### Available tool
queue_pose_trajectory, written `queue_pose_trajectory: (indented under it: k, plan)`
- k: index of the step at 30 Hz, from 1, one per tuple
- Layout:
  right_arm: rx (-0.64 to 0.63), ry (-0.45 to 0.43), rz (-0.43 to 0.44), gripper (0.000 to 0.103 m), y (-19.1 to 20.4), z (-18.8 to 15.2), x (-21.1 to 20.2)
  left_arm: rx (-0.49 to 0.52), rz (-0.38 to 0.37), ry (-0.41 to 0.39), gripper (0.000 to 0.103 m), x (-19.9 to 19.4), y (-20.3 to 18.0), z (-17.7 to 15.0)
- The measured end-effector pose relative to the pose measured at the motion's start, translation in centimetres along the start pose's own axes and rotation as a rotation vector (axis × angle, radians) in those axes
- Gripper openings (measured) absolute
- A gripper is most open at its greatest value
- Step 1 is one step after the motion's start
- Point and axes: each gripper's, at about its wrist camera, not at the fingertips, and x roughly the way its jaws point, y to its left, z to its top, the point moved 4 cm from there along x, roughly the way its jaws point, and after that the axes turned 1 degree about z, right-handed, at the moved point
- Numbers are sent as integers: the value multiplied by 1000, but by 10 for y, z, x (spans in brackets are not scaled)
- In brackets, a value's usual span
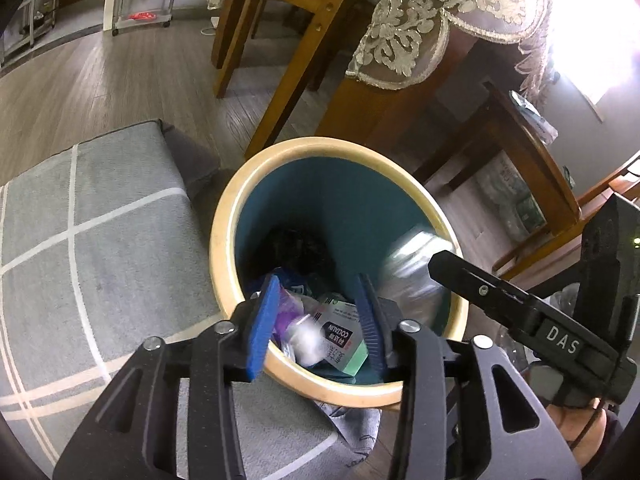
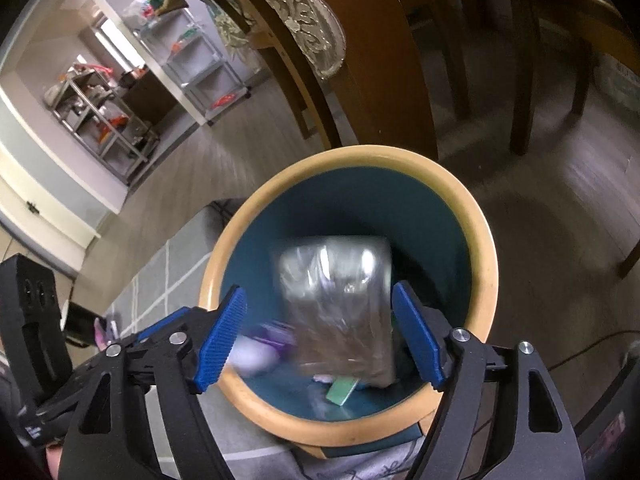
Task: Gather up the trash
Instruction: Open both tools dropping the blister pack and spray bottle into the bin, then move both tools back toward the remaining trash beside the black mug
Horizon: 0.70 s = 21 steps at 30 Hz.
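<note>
A round bin (image 1: pixel 224 236) with a tan rim and teal inside stands on the floor; it also shows in the right wrist view (image 2: pixel 486 248). Both grippers hover over its mouth. My left gripper (image 1: pixel 316 316) is open and empty above a green and white box (image 1: pixel 340 340) and other trash inside. My right gripper (image 2: pixel 320 332) is open. A blurred clear plastic package (image 2: pixel 340 308) is between its fingers and apart from them, inside the bin's mouth. It also shows in the left wrist view (image 1: pixel 412 268), by the right gripper's body (image 1: pixel 520 312).
A grey checked cushion (image 1: pixel 100 248) lies left of the bin. Wooden chair legs (image 1: pixel 280 80) and a table with a lace cloth (image 1: pixel 420 20) stand behind it. White shelf carts (image 2: pixel 200 60) stand far off on the wood floor.
</note>
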Motion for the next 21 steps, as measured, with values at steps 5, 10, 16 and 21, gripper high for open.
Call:
queue_pose_trajectory:
  k: [5,10,16,21]
  plan:
    - [2,-3,3,79,0,-2,-1,-6,6,-18,52,-12,7,-1]
    - [7,-19,14,79,2,-2,-4,-10,28,-33,53,-26,18,-4]
    - [-21,-46,25,79,11,0,-7,-12,74,-50,56,-44,42,-11]
    - [-64,-61,26,79,21,-2,-8,-37,145,-69,58,-67,79,-20]
